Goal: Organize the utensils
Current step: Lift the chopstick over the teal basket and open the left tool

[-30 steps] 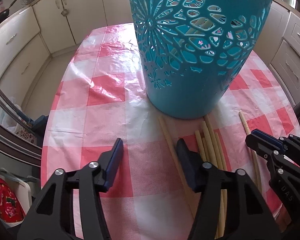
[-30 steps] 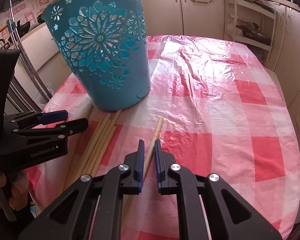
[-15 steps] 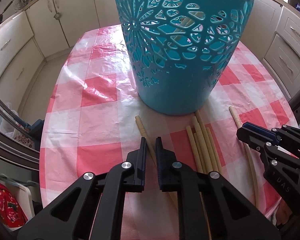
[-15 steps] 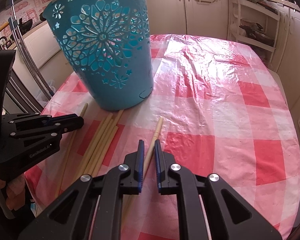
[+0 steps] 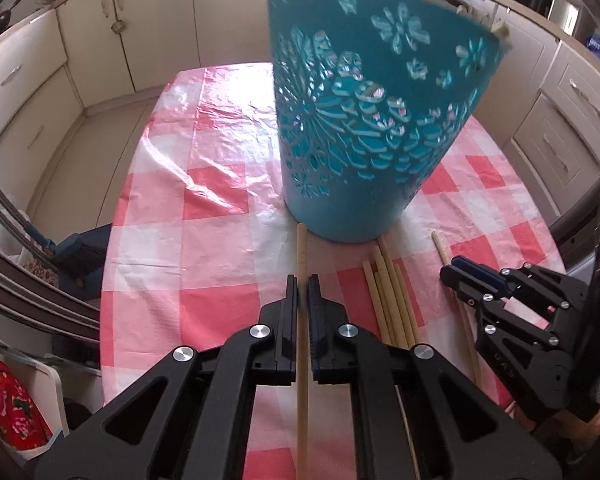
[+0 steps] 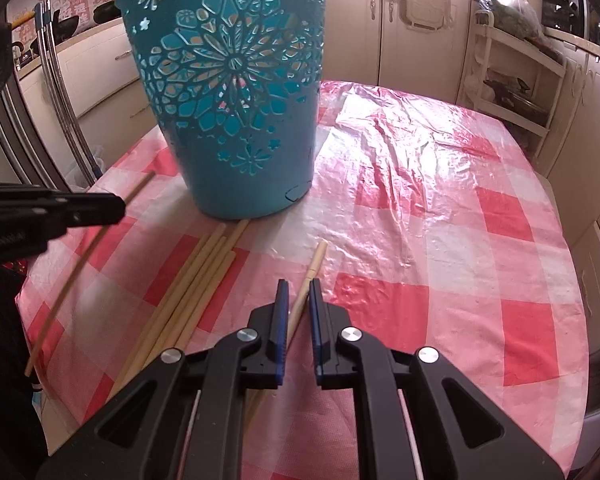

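Observation:
My left gripper (image 5: 303,284) is shut on one pale wooden chopstick (image 5: 302,248), which points at the foot of the teal cut-out basket (image 5: 364,140). In the right wrist view that chopstick (image 6: 80,256) hangs slanted through the left gripper (image 6: 120,208). My right gripper (image 6: 298,296) is shut on another chopstick (image 6: 316,260) that crosses its pads at a slant, low over the cloth. Several loose chopsticks (image 6: 196,280) lie in a bundle between the two grippers, their tips against the basket (image 6: 236,120).
The table (image 6: 440,240) has a red and white checked plastic cloth and rounded edges. Cream kitchen cabinets ring it. A white shelf rack (image 6: 512,80) stands at the back right and metal bars (image 6: 56,92) rise at the left.
The left jaws closed on the chopstick beside the bundle, then drew back and up from the basket with it. The right gripper kept its place and its grip.

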Demonstrator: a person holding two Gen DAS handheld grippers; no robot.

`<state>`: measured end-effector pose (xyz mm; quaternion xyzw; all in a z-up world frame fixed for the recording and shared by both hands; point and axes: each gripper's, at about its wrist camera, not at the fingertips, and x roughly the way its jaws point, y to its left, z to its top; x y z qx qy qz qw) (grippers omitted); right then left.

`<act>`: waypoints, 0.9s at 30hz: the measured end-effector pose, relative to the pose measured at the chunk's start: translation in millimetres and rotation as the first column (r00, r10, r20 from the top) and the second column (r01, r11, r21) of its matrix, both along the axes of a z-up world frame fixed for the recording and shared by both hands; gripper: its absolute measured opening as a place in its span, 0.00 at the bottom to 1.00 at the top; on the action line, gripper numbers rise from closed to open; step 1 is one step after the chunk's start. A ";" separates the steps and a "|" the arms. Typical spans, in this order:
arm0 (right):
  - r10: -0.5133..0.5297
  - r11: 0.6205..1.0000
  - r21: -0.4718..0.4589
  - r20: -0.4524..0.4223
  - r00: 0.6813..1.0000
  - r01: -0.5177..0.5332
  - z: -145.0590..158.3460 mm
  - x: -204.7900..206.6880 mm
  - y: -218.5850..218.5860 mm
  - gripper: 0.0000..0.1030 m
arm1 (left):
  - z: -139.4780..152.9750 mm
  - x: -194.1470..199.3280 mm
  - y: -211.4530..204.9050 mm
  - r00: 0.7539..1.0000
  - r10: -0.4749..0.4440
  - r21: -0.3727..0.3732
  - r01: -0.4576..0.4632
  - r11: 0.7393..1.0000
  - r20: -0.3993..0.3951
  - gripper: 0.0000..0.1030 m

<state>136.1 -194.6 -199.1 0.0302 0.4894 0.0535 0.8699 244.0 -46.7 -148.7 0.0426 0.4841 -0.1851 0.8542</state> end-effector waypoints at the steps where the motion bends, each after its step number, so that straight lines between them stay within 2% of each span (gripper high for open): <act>1: 0.000 1.000 -0.001 0.001 1.000 0.000 0.1 -0.2 -0.1 0.11 | 6.4 -1.6 7.4 1.000 0.012 -0.022 -0.012 1.000 0.002 0.05; 8: -0.004 1.000 -0.001 0.003 1.000 0.004 0.0 -2.1 1.1 0.10 | 63.1 -14.1 55.2 0.995 0.071 -0.135 -0.062 0.989 0.063 0.05; 12: -0.005 1.000 0.000 0.004 1.000 0.005 0.2 -2.8 0.5 0.10 | 114.5 -13.2 62.2 0.987 0.080 -0.213 -0.049 0.976 0.139 0.05; 15: -0.007 1.000 0.001 0.005 1.000 0.007 0.1 -3.3 0.2 0.11 | 156.0 -13.2 57.3 0.973 0.069 -0.249 -0.012 0.969 0.221 0.05; 19: -0.008 1.000 0.003 0.003 1.000 0.007 0.5 -3.3 0.2 0.10 | 201.2 -4.2 38.3 0.941 0.069 -0.268 0.023 0.963 0.331 0.05; 23: -0.007 1.000 0.002 0.004 1.000 0.007 0.6 -3.2 0.2 0.10 | 218.6 20.8 11.1 0.909 0.106 -0.284 0.013 0.959 0.402 0.05; 27: -0.005 1.000 -0.006 0.005 1.000 0.005 0.3 -2.9 1.5 0.11 | 216.5 53.0 -13.7 0.884 0.166 -0.299 -0.031 0.954 0.438 0.05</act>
